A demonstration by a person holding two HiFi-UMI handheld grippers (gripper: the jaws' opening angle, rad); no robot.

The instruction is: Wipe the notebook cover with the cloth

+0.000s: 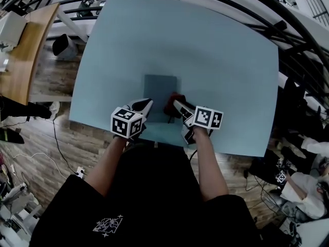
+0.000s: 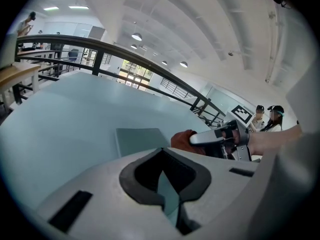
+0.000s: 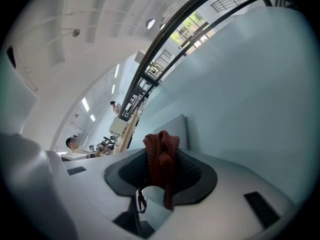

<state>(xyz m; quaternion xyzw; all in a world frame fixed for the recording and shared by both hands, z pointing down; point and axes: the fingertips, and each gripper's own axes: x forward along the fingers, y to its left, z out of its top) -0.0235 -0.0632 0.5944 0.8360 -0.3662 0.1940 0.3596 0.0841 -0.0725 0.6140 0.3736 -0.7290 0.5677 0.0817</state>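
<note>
Notebook (image 1: 160,90) lies flat on the big blue table (image 1: 216,45), just in front of both grippers. The left gripper (image 1: 145,105) is by the notebook's near left corner. Its jaws are pressed together with nothing in them. The right gripper (image 1: 175,105) is by the near right corner. Its jaws pinch a small red cloth (image 3: 161,153), which hangs bunched up at the notebook's edge.

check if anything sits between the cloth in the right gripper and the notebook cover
Nothing visible does: the right gripper holds the cloth at the right edge of the notebook, whose cover is bare.
</note>
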